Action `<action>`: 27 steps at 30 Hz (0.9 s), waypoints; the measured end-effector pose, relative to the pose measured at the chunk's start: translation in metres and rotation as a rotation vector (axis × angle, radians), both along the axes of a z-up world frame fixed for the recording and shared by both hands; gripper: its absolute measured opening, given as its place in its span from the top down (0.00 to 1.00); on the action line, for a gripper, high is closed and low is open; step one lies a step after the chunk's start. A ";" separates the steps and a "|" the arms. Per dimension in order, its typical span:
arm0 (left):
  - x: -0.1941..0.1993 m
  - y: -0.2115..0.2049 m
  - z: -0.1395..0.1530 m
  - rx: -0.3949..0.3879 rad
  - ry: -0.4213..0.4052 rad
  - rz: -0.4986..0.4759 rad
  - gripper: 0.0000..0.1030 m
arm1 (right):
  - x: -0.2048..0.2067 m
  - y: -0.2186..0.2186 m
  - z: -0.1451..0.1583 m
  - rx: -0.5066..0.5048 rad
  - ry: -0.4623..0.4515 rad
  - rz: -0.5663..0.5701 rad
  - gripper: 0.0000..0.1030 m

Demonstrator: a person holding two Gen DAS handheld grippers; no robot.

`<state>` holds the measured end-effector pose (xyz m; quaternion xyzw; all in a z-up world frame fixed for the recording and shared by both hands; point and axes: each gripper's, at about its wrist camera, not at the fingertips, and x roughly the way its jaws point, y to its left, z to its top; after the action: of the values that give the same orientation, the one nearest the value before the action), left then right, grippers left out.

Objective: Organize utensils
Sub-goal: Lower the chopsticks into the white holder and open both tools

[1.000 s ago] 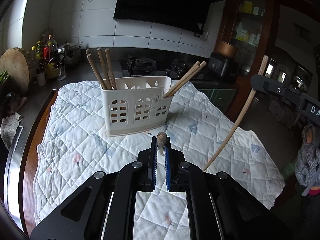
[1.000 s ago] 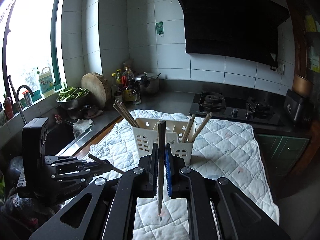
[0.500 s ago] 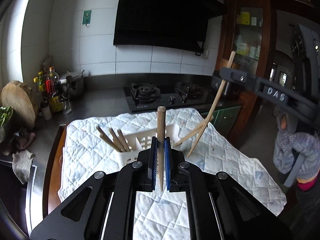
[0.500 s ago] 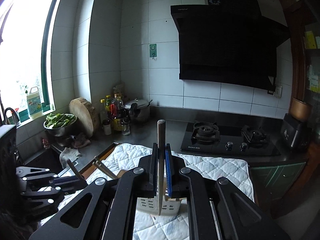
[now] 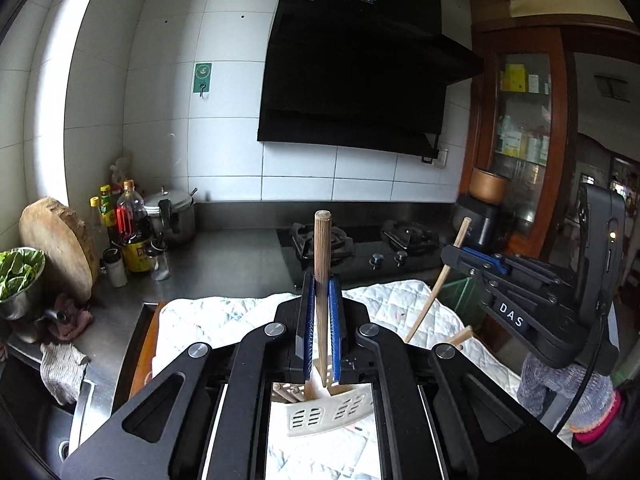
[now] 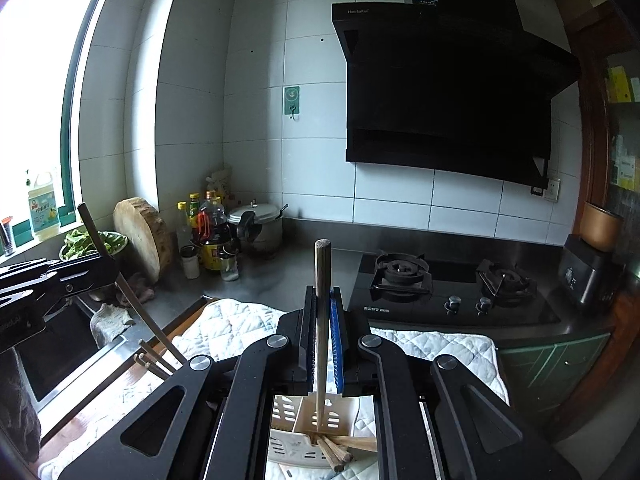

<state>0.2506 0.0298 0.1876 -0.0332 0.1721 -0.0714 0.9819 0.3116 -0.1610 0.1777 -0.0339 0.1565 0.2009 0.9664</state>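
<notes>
Holding 1 chopstick (image 5: 322,280) upright in each tongs (image 5: 320,316), pinched; lower tip straight into caddy (image 5: 328,416) slot below, release only once seated.

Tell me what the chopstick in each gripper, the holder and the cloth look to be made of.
Left chopstick: likely bamboo or wood, matte tan, fine lengthwise grain. Right chopstick: same look, darker brown. Holder: probably plastic, smooth cream, moulded slots. Cloth: quilted fabric, white with stitched diamond pattern and faint marks.
</notes>
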 end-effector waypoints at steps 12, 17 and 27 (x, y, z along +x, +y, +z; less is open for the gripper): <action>0.033 0.003 -0.044 0.018 0.134 0.004 0.94 | 0.021 0.006 -0.037 -0.038 0.113 0.025 0.93; 0.038 0.001 -0.054 0.026 0.173 -0.002 0.94 | 0.023 0.010 -0.049 -0.056 0.142 0.026 0.93; 0.020 -0.001 -0.050 0.039 0.153 0.014 0.65 | 0.006 0.006 -0.047 -0.048 0.142 0.036 0.81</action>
<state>0.2709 0.0293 0.1371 -0.0205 0.2476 -0.0583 0.9669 0.3171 -0.1555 0.1309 -0.0457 0.2288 0.2162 0.9480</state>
